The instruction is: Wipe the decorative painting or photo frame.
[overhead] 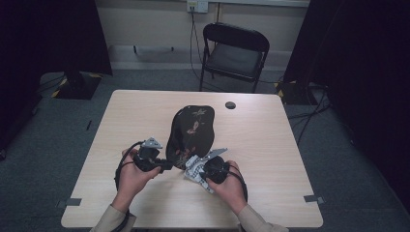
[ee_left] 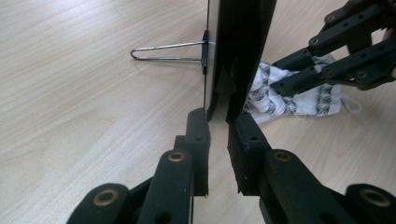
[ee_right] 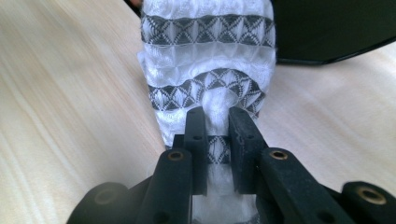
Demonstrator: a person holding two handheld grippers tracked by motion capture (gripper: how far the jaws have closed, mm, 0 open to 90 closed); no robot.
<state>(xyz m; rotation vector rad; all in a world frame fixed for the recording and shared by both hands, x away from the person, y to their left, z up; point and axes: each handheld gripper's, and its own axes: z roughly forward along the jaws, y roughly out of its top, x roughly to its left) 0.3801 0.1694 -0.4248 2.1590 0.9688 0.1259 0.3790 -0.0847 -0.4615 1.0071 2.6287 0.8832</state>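
Two hands come in at the bottom of the high view, each holding a pair of tongs. Under them is the big wooden table (overhead: 270,145). Behind it stands a black folding chair (overhead: 234,50).

Next biggest is the black mirror (overhead: 191,130) with little flowers and butterflies painted on its back. It stands tilted near the middle of the table, propped on a thin wire stand (ee_left: 163,51).

Smaller is the white cloth (ee_right: 208,70) with grey triangle stripes. It sits just beside the bottom edge of the mirror, on the right.

Both tongs are small. My left gripper (ee_left: 217,126) is squeezed tight on the mirror's bottom edge. My right gripper (ee_right: 217,126) is pinched shut on a bunched bit of the cloth.

What could go wrong? I think the mirror could tip over if the cloth pushes too hard on it, because the wire stand is thin. The left gripper has hold of just a thin edge, so it might slip off. The cloth could slide out too, since only a small fold of it is held.

I cannot see any words or labels to read anywhere.
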